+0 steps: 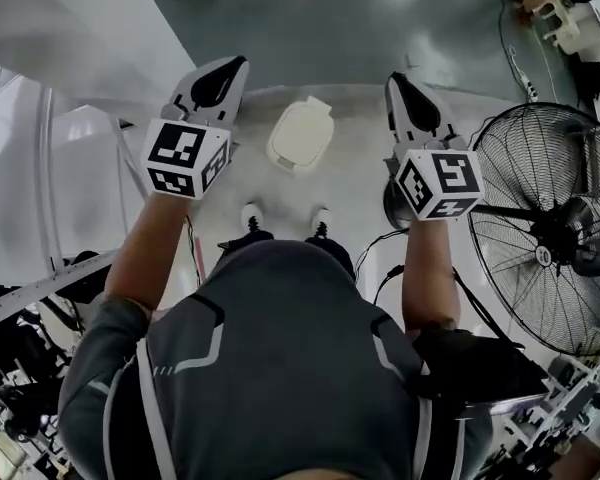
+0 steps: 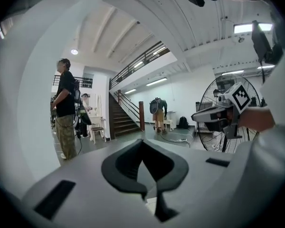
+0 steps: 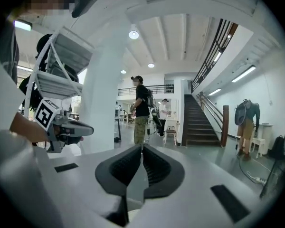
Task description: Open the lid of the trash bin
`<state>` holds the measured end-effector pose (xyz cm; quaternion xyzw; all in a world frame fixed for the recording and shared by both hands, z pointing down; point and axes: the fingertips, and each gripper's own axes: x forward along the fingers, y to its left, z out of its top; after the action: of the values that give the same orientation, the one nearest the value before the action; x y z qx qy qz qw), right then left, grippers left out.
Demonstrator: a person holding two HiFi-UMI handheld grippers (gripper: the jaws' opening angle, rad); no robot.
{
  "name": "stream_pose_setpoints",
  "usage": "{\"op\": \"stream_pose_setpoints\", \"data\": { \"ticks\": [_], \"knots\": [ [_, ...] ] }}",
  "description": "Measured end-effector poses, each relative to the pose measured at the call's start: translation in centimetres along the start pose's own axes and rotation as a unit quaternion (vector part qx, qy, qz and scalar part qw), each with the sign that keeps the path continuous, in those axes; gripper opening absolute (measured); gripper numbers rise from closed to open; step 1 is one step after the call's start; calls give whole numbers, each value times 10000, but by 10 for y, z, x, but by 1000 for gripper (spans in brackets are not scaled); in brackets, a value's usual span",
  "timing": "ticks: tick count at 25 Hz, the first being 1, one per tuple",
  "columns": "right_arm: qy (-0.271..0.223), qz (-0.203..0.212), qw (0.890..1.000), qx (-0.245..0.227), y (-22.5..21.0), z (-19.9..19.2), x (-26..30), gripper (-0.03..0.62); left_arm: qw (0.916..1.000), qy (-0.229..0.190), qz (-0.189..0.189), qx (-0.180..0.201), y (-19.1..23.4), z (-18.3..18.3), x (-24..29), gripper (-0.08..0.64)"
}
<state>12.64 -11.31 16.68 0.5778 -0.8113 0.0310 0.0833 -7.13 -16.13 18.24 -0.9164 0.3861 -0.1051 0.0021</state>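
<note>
On the grey floor (image 1: 380,18), just ahead of the person's two shoes (image 1: 252,216), stands the cream trash bin (image 1: 300,136), seen from above with its lid lying flat and shut over it. Neither tool touches it. Both are held up in front of the person, one on either side of the bin in the head view, and well apart from each other.

The left gripper (image 1: 225,76) sits to the left of the bin, its marker cube (image 1: 185,156) over the hand. Its own view shows the dark jaws drawn together at the tips (image 2: 142,148), with nothing between them. The right gripper (image 1: 408,98) is to the right of the bin, and its jaws are likewise pressed together and empty (image 3: 142,151). Each tool shows at the edge of the other's view, held level.

At the right side of the floor a large black fan (image 1: 550,228) stands on its round base, near the right arm. Farther off in the hall, the gripper views show a person in a dark shirt (image 3: 141,109) standing near a staircase (image 3: 199,120).
</note>
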Motion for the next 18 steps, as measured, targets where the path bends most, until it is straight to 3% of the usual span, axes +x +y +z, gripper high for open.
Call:
{"op": "stream_pose_setpoints", "data": {
  "ticks": [11, 18],
  "knots": [
    [585, 685, 9959, 34, -24, -75, 56, 31, 9954, 830, 243, 423, -8, -78, 47, 9],
    [1048, 932, 9901, 58, -8, -137, 87, 32, 9925, 984, 110, 719, -4, -131, 64, 9]
  ]
}}
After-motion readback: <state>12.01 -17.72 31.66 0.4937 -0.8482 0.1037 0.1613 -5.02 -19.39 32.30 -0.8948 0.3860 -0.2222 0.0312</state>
